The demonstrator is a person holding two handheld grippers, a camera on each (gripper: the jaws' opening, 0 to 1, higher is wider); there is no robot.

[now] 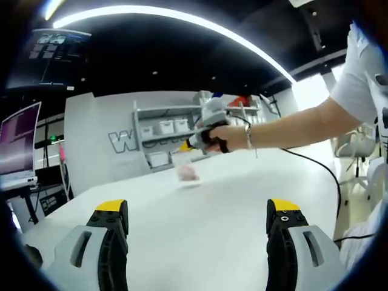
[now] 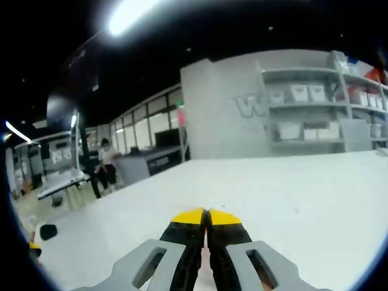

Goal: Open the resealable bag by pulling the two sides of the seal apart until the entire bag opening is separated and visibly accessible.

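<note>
1. Left gripper view: your left gripper (image 1: 197, 221) has its jaws spread wide, the yellow-tipped pair standing well apart with nothing between them, above the bare white counter (image 1: 200, 242).
2. Beyond those jaws, toward the counter's far side, your right gripper (image 1: 189, 144) comes in from the right, held in your hand (image 1: 223, 136), which has a bracelet at the wrist.
3. The resealable bag (image 1: 187, 171) hangs from the right gripper's tip; it looks clear with something pinkish inside, and its lower end is at or just above the counter, though you cannot tell from the blur whether it touches.
4. A black cable (image 1: 315, 163) trails from your hand across the counter toward its right edge.
5. In the right gripper view, your right gripper (image 2: 207, 217) has its yellow-tipped jaws pressed together; a thin pale strip shows in the seam between them, near the bottom of the view, and it appears to be the bag's edge.
6. Past those closed jaws the counter (image 2: 291, 194) runs flat and white.
7. Behind the counter stands a grey wall with large lettering (image 2: 251, 106) and a shelf unit (image 2: 315, 103) carrying white bins.
8. Off the counter's left side are desks, and a person (image 2: 109, 159) sits there.
</note>
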